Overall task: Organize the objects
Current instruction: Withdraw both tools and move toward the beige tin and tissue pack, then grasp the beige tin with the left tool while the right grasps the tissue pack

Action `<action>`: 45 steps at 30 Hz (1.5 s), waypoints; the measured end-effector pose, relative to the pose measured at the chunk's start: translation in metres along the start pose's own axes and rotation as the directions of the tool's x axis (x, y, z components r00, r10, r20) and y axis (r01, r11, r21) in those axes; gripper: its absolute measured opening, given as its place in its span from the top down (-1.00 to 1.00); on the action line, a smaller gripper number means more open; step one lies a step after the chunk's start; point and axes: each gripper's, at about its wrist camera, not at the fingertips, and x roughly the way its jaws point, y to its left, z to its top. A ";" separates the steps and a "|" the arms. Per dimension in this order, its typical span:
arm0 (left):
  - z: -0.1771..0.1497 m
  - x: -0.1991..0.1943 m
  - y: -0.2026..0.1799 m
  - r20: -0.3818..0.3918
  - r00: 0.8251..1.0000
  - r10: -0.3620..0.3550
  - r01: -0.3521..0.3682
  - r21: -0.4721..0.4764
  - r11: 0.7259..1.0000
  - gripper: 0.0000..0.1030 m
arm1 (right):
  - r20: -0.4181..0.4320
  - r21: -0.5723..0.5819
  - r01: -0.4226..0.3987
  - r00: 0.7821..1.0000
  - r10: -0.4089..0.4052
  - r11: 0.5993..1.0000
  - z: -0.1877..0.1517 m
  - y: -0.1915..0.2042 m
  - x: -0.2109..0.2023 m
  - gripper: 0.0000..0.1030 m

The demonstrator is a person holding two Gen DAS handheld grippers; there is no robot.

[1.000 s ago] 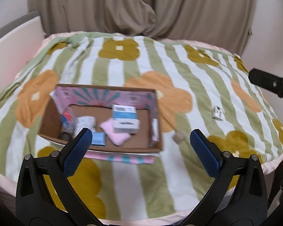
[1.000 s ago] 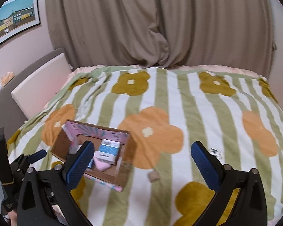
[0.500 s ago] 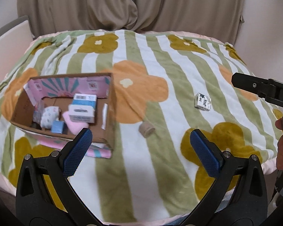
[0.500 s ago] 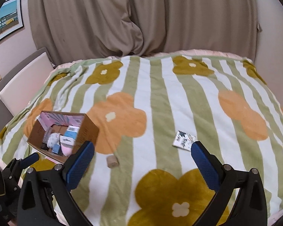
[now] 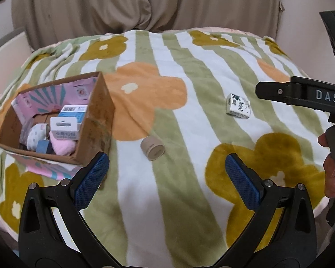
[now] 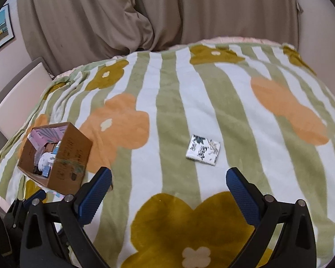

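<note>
A cardboard box (image 5: 96, 122) with several small items inside sits at the left of the flowered blanket; it also shows in the right wrist view (image 6: 71, 156). A small tan roll (image 5: 152, 147) lies on the blanket just ahead of my open, empty left gripper (image 5: 165, 174). A white packet with dark print (image 5: 238, 106) lies further right; in the right wrist view this packet (image 6: 203, 150) lies just ahead of my open, empty right gripper (image 6: 168, 185). The roll is hidden in the right wrist view.
A striped blanket with flowers (image 6: 212, 102) covers the round table. Beige curtains (image 6: 145, 11) hang behind. A white chair (image 6: 17, 98) stands at the left. The right tool's body (image 5: 301, 93) and the hand holding it show at the right of the left wrist view.
Both grippers have swung to the right and moved in closer. The box has shifted to the left of both views; the roll and the packet now lie nearer the fingers.
</note>
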 end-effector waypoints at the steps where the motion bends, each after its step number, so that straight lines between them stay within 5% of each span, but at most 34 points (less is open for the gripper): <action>1: -0.001 0.005 -0.001 -0.006 1.000 -0.001 0.001 -0.007 1.000 -1.00 | -0.007 0.003 0.000 1.000 0.000 1.000 -0.001 -0.002 0.004 -0.99; 22: -0.016 0.077 0.011 -0.090 0.992 0.083 -0.102 -0.226 0.969 -1.00 | -0.085 0.068 0.027 0.996 -0.022 0.997 -0.012 -0.036 0.076 -0.99; 40: -0.009 0.115 0.033 -0.131 0.988 0.083 -0.125 -0.357 0.926 -0.37 | -0.097 0.112 0.060 0.994 -0.049 0.992 -0.007 -0.047 0.115 -0.99; 45: -0.008 0.122 0.036 -0.140 0.989 0.039 -0.090 -0.377 0.922 -0.03 | -0.103 0.103 0.095 0.991 -0.084 0.990 -0.004 -0.049 0.125 -0.98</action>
